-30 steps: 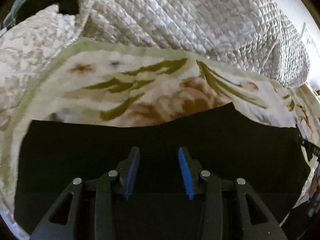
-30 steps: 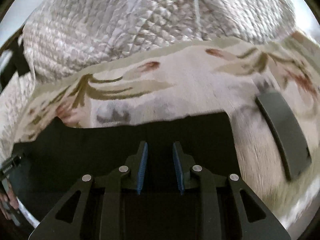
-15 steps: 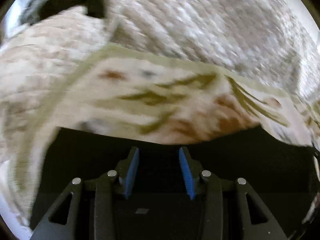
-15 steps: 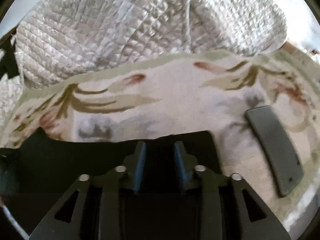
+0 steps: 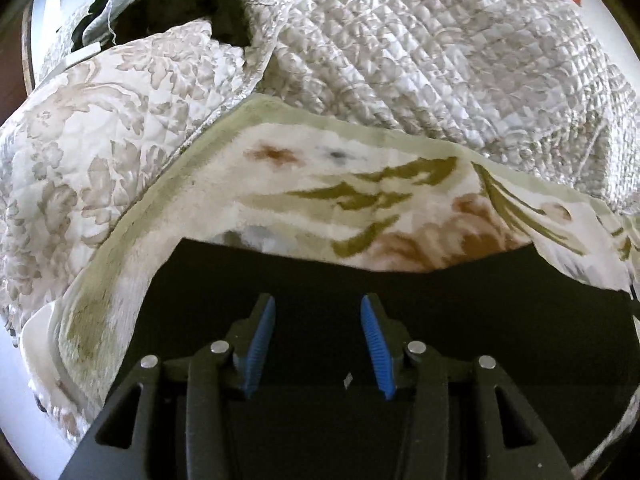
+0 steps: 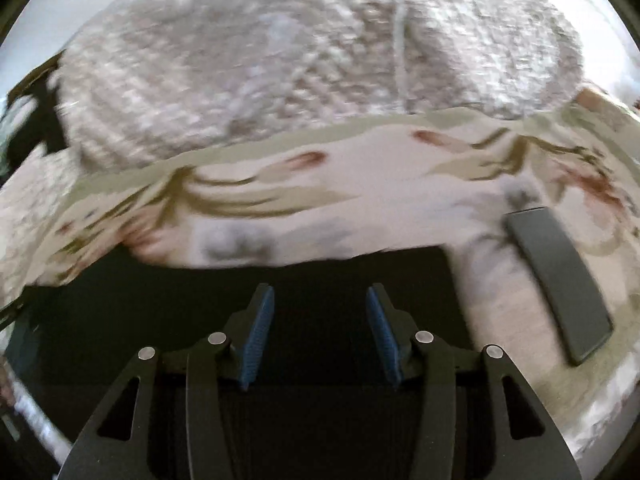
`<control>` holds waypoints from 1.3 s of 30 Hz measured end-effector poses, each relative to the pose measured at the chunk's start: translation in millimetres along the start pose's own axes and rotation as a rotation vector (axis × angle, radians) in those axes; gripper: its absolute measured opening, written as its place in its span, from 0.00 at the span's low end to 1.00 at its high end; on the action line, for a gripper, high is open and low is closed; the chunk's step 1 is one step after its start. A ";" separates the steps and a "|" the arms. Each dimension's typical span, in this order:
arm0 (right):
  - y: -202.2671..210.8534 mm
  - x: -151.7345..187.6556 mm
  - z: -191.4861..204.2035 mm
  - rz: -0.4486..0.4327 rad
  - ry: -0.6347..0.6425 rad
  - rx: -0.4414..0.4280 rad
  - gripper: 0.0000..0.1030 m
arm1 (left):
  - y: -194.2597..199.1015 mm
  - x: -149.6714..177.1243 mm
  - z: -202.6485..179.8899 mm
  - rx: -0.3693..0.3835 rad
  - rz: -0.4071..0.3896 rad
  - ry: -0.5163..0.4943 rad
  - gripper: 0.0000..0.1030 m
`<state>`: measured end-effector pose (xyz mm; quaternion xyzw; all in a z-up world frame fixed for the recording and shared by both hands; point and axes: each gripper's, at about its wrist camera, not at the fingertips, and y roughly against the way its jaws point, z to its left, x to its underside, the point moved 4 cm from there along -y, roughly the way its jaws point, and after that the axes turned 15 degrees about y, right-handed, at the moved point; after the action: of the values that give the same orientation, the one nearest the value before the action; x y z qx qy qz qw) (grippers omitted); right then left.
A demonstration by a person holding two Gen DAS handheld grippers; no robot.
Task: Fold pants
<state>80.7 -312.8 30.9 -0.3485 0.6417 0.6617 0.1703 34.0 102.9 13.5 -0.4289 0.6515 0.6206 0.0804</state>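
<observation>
pants (image 5: 400, 304) lie flat; right tongs (image 6: 320, 300) spread wider than before, left tongs (image 5: 318, 308) released.

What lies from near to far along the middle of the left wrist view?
Left tongs → black pants → floral blanket → quilt.

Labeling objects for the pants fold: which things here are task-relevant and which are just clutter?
Job:
black pants
left claw, open
right claw, open

Lying about:
floral blanket under the pants
quilted bedspread
dark flat slab on the blanket
dark clothes behind
</observation>
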 end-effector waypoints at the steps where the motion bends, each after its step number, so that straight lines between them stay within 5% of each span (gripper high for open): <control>1: 2.7 2.1 12.4 -0.001 0.023 -0.027 0.47 | 2.7 2.0 -0.5 0.003 0.000 -0.004 0.46; 8: 11.0 32.6 71.9 0.019 0.161 -0.121 0.47 | 19.5 33.8 -2.9 0.015 0.003 -0.049 0.48; 10: 5.1 44.6 82.7 0.056 0.190 -0.136 0.54 | 14.1 43.6 -2.1 0.017 0.029 -0.063 0.51; 27: 8.5 48.7 90.4 0.070 0.233 -0.098 0.61 | 30.1 69.5 -34.1 0.079 0.046 -0.118 0.53; 35: 34.5 60.6 131.8 -0.028 0.303 -0.178 0.61 | 38.1 85.6 -51.3 0.114 0.050 -0.161 0.53; 39: 27.9 70.2 140.3 -0.011 0.345 -0.178 0.61 | 34.2 95.2 -53.7 0.098 0.038 -0.195 0.53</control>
<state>-21.2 -195.9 -5.7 -0.4740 0.5982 0.6454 0.0299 -24.5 7.4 -10.2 -0.3497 0.6781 0.6282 0.1525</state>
